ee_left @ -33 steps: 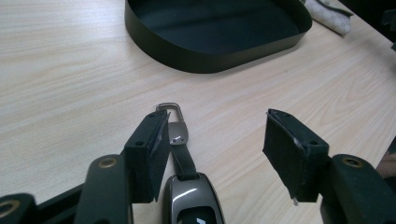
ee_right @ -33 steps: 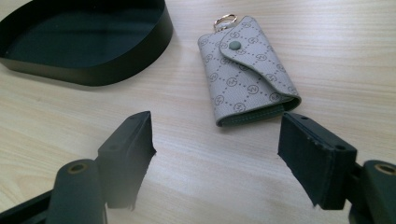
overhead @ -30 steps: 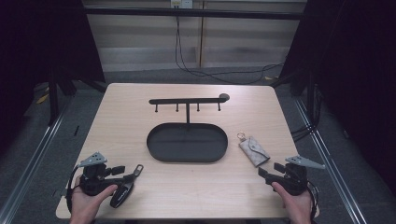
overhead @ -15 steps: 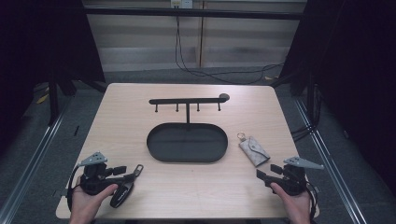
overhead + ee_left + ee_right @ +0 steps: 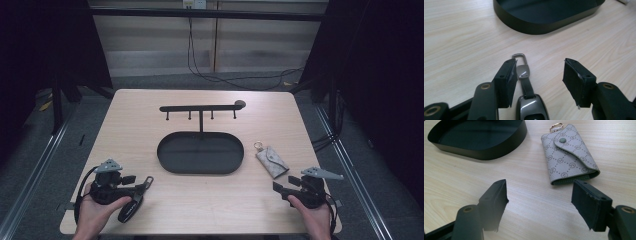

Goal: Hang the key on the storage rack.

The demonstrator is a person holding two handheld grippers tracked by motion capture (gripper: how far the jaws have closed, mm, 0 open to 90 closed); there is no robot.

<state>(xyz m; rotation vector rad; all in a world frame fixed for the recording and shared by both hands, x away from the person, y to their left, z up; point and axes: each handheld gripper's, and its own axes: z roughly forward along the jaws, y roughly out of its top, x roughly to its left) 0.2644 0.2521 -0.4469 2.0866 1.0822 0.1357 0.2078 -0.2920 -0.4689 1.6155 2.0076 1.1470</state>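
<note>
Left gripper point(image 5: 537, 82) sat at the bench's near-left corner, jaws released, straddling a key fob point(image 5: 531, 110), likely lined up to grasp it. Right gripper point(image 5: 539, 205), jaws released, faced the pouch point(image 5: 570, 155) near the right edge beside the tray point(image 5: 200, 152).
</note>
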